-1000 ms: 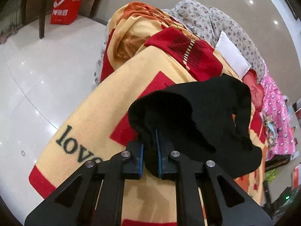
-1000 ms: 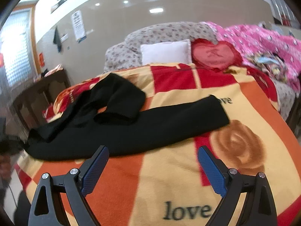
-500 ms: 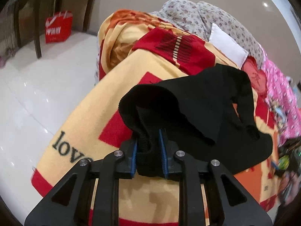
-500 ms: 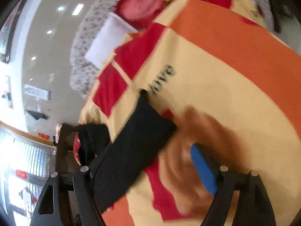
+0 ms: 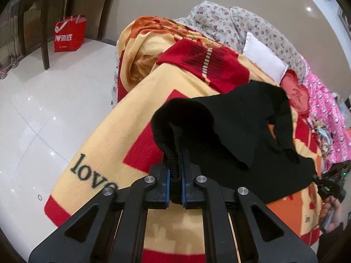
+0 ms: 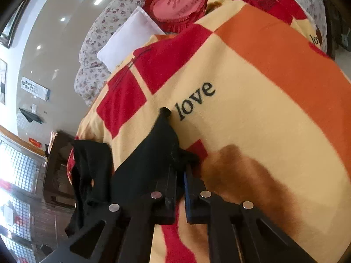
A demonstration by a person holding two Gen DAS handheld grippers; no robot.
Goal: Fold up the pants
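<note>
Black pants (image 5: 237, 129) lie on a yellow, red and orange "love" blanket (image 5: 122, 131) on a bed. My left gripper (image 5: 174, 175) is shut on the ribbed waistband, which is lifted off the blanket. In the right wrist view the pants (image 6: 149, 164) stretch away to the left, and my right gripper (image 6: 181, 188) is shut on the cuff end of a leg near the word "love". The other leg (image 6: 92, 164) lies bunched at the left.
A white pillow (image 5: 263, 59), a red heart cushion (image 6: 179, 2), a floral quilt (image 5: 221, 19) and pink bedding (image 5: 329, 122) lie at the head of the bed. White tile floor (image 5: 43, 100), a red bag (image 5: 69, 36) and a dark table (image 5: 43, 11) are to the left.
My right gripper has tilted, moved in onto the leg's cuff end and shut on it. My left gripper stayed clamped on the waistband and lifted it slightly.
</note>
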